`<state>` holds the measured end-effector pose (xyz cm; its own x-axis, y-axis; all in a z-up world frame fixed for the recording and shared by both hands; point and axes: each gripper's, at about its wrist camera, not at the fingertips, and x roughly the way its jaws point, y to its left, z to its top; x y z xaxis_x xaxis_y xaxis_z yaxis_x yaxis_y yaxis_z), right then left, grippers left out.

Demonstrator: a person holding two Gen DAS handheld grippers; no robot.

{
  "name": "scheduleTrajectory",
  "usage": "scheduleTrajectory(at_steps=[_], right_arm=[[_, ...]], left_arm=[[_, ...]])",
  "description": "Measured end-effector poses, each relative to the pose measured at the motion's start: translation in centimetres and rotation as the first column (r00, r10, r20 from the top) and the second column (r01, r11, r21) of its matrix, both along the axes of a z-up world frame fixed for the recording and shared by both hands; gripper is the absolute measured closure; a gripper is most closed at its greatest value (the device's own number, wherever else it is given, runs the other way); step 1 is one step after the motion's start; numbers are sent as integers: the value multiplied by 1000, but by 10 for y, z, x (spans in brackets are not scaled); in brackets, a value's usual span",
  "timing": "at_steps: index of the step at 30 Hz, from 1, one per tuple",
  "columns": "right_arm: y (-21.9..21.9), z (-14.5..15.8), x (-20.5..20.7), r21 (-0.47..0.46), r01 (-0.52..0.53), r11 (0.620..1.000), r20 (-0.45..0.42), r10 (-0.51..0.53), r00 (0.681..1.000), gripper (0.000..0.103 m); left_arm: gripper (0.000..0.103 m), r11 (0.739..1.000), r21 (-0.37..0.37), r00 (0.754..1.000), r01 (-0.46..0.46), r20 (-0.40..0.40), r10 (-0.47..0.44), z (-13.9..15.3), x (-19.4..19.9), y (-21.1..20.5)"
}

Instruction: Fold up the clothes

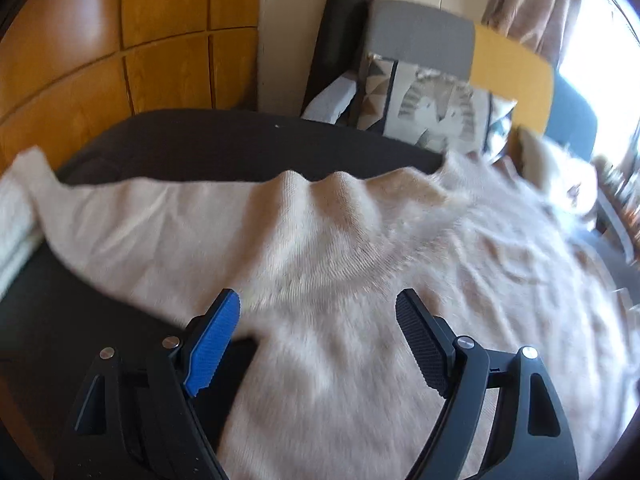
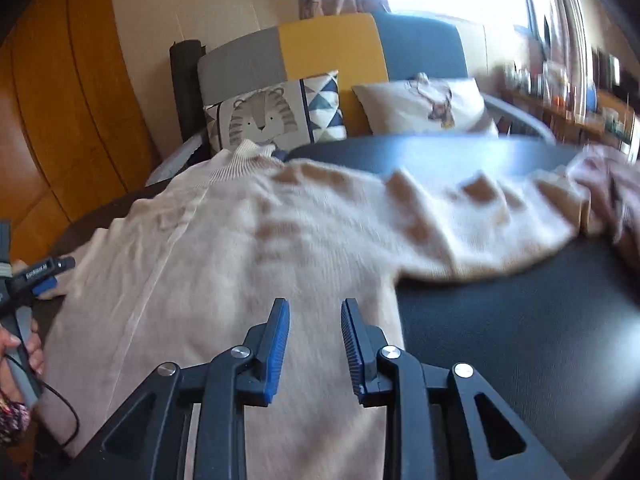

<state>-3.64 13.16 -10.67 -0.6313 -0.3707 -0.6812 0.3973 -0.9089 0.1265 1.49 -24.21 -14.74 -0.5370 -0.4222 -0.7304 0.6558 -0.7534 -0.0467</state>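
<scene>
A cream knitted sweater lies spread flat on a dark round table. One sleeve runs out to the left in the left wrist view; in the right wrist view the sweater shows its ribbed collar at the far side and a sleeve stretching right. My left gripper hovers open over the sweater's body near the armpit, nothing between its fingers. My right gripper is open with a narrower gap, above the sweater's lower body near its right edge. The left gripper also shows at the sweater's left edge, held by a hand.
Behind the table stands a sofa with grey, yellow and blue panels, a tiger-print cushion and a white cushion. Orange wooden panels fill the left. A bright window and shelves are at the right. Pale folded fabric lies at the far left.
</scene>
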Motion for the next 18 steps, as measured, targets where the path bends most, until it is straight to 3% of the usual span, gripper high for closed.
scheduleTrajectory(at_steps=[3, 5, 10, 18], right_arm=[[-31, 3, -17, 41, -66, 997, -9, 66, 998, 77], [-52, 3, -28, 48, -128, 991, -2, 129, 992, 77], [-109, -5, -57, 19, -258, 966, 34, 257, 966, 89], [-211, -24, -62, 20, -459, 888, 66, 457, 887, 92]], left_arm=[[20, 1000, -4, 998, -2, 67, 3, -20, -17, -5], [19, 1000, 0, 998, -2, 58, 2, -23, -14, -5], [19, 1000, 9, 999, -2, 35, 2, -31, -6, -5], [19, 1000, -5, 1000, -3, 10, 3, -36, -2, -1]])
